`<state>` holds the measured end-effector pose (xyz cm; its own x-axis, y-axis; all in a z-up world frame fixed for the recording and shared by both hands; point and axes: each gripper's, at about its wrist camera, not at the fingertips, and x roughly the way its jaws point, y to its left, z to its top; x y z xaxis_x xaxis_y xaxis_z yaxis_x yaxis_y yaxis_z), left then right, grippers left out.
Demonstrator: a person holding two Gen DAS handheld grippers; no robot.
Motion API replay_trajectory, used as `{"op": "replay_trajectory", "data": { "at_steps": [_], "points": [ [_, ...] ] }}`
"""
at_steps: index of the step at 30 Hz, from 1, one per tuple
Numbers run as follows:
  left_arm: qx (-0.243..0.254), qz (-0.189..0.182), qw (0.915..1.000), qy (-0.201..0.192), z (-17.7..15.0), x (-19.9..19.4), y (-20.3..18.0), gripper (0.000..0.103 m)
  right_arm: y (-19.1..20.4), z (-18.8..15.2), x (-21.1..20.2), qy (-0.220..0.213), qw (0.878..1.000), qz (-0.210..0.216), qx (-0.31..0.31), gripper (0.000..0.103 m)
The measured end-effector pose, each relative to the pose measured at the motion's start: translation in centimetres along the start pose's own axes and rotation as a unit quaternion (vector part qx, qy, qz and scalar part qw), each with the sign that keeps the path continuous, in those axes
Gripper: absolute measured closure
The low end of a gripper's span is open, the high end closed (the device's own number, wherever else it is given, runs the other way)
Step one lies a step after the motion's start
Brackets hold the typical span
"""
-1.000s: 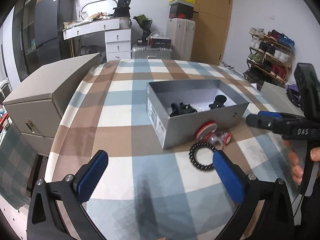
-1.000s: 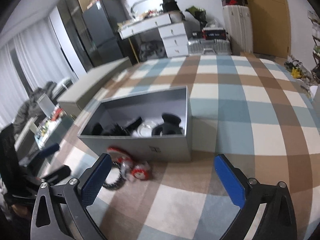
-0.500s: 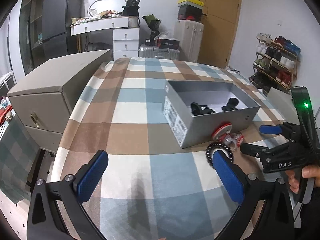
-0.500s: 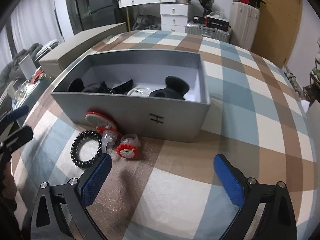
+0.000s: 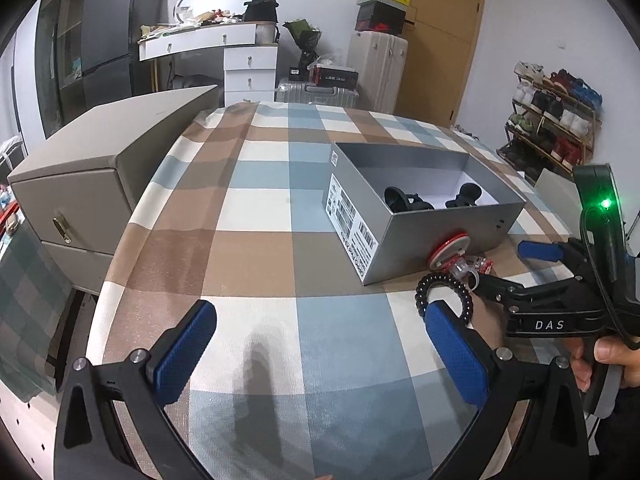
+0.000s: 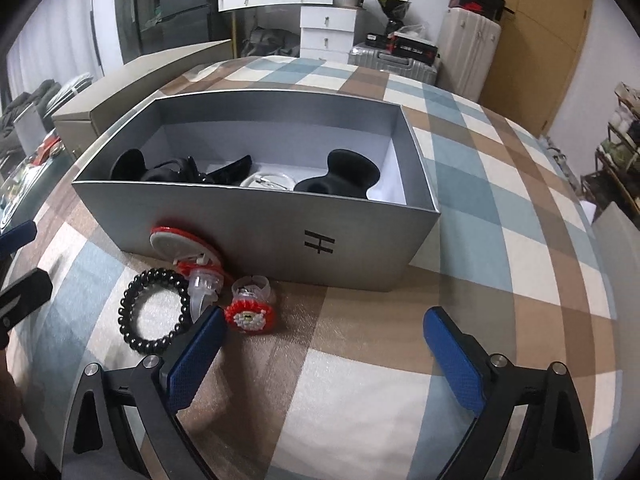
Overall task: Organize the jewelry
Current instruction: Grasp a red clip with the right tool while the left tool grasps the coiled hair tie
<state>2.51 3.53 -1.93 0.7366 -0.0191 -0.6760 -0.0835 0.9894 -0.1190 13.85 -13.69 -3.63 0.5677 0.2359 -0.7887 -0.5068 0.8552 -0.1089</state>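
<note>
Checked tablecloth [image 6: 360,380] lies bare between the wide-open, seemingly empty right gripper [image 6: 320,354] and grey box [image 6: 256,236].

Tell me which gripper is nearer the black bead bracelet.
Right. The right gripper has one finger beside the black bead bracelet, nearly touching. The left gripper sits farther back over the tablecloth, jaws open.

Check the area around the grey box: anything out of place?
Yes. A black beaded bracelet and two red-and-clear plastic rings lie on the checked tablecloth outside the open grey box; a red-rimmed disc leans askew against its front wall.
</note>
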Motion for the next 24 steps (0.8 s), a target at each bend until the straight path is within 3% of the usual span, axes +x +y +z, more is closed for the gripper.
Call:
{"op": "replay_trajectory", "data": {
  "at_steps": [11,16,19,24],
  "points": [
    [0.008,-0.002,1.0,0.005,-0.1,0.1,-0.3,0.001,1.5,-0.1,-0.6,-0.013,0.999,0.035,-0.025,0.039],
    [0.01,-0.003,0.9999,0.006,-0.1,0.1,-0.3,0.001,2.1,-0.1,-0.9,-0.013,0.997,0.072,-0.031,0.071],
    [0.009,-0.002,0.9999,0.008,-0.1,0.2,-0.3,0.001,2.3,-0.2,-1.0,-0.011,0.996,0.079,-0.028,0.082],
    [0.008,-0.002,0.9999,0.01,0.0,0.2,-0.3,0.001,2.4,-0.1,-1.6,-0.013,0.994,0.099,-0.032,0.083]
  ]
}}
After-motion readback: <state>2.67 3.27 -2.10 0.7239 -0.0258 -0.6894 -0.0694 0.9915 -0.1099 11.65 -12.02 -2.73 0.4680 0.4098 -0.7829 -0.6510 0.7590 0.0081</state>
